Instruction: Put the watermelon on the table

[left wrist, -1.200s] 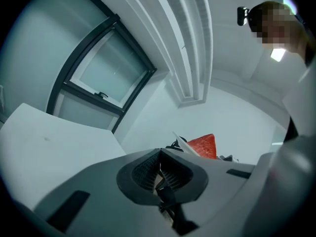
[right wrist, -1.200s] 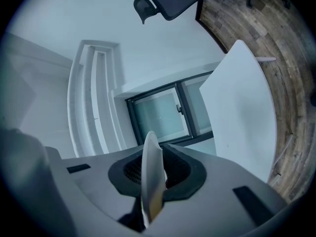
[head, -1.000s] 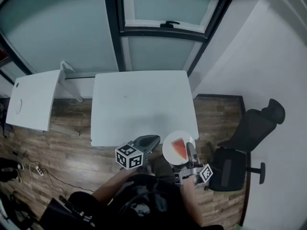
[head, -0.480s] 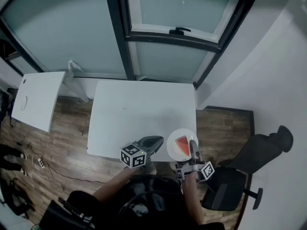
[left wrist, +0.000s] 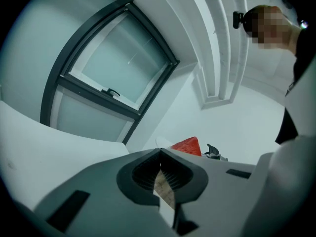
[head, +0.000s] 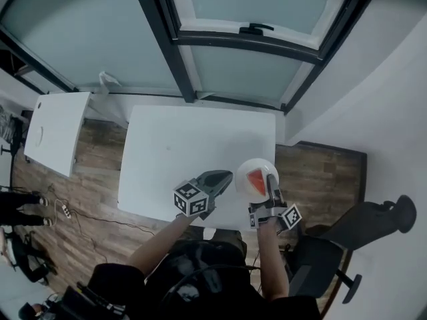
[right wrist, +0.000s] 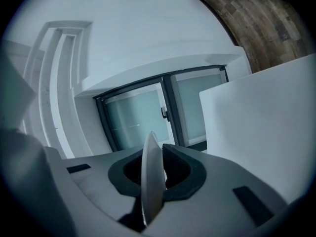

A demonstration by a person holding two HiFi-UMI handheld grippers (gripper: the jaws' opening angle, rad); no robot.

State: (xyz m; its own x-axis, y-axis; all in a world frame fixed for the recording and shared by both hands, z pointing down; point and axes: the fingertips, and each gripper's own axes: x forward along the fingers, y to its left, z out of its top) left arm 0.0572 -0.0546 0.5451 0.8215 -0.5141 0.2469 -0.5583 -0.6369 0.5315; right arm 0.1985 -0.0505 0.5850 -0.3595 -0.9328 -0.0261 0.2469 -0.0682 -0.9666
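A red watermelon slice (head: 255,180) lies on a small white plate (head: 248,170). My right gripper (head: 270,180) is shut on the plate's near rim and holds it over the right front part of the white table (head: 187,152). In the right gripper view the plate rim (right wrist: 150,177) stands edge-on between the jaws. My left gripper (head: 225,177) is shut with nothing in it, just left of the plate, over the table's front part. The left gripper view shows the watermelon slice (left wrist: 187,145) beyond the closed tips of the left gripper (left wrist: 160,152).
A second small white table (head: 57,129) stands at the left. A black office chair (head: 373,222) is at the lower right on the wooden floor (head: 320,172). A large window (head: 220,19) runs behind the table. A power strip (head: 65,209) lies on the floor at the left.
Both grippers have moved forward from in front of the table's near edge to over the table. The plate with the watermelon slice came along in the right gripper.
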